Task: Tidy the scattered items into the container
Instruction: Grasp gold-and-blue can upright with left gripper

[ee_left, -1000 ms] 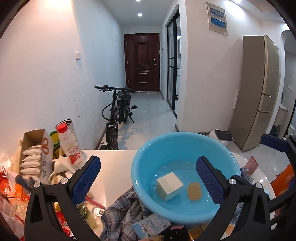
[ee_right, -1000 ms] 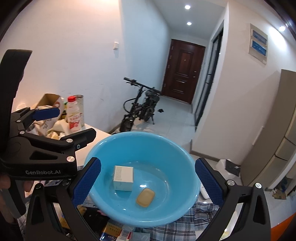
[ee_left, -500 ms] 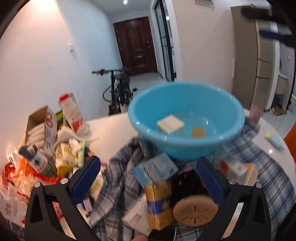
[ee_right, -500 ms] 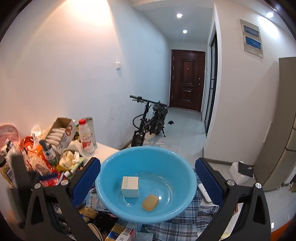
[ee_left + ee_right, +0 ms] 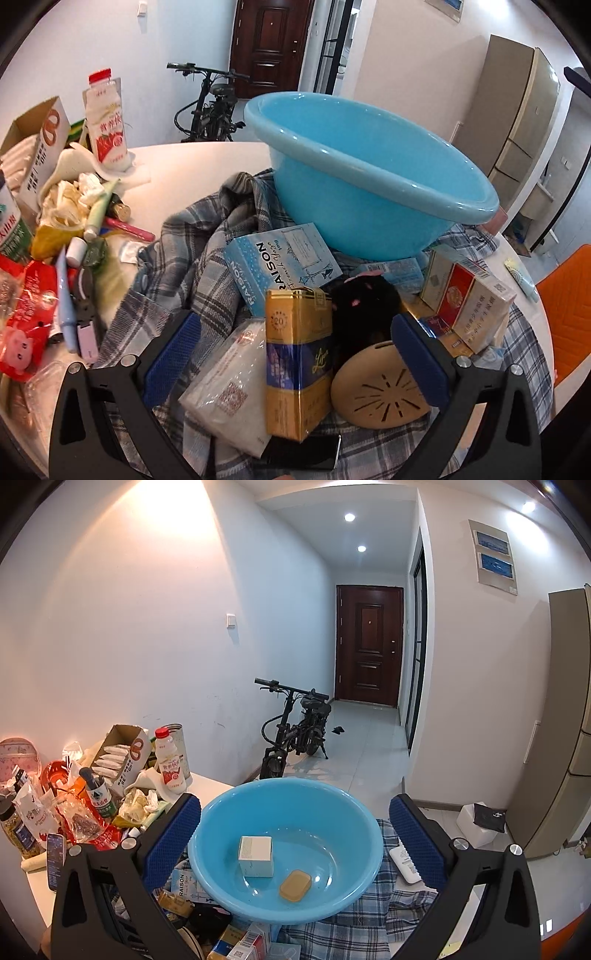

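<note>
Two blue pads of the left gripper (image 5: pixel 291 358) are held wide apart and nothing is pinched between them. Framed in that gap are a gold-and-blue carton (image 5: pixel 297 363), stood upright, a white tissue packet (image 5: pixel 229 387) leaning against its left side, and a tan vented disc (image 5: pixel 382 387) lying flat to its right. A black fuzzy item (image 5: pixel 364 306) is seen just behind the disc; what it is cannot be made out. All of this is piled on a crumpled plaid cloth (image 5: pixel 192 251).

The carton is judged light and stiff, with a glossy wrap that may slip, so it is best taken across its two broad faces near mid-height, squarely, so that it is not toppled onto the packet. The packet would yield and bulge if squeezed. The disc lies too flat for an easy pinch and would need to be caught by its rim.

Beyond the pile the blue basin (image 5: pixel 369 184) is set on the cloth, near the clutter. From the right wrist view a white box (image 5: pixel 256 854) and a tan bar (image 5: pixel 295 885) are seen already lying inside it. The right gripper (image 5: pixel 295 842) is likewise spread and empty, held above the basin.
</note>
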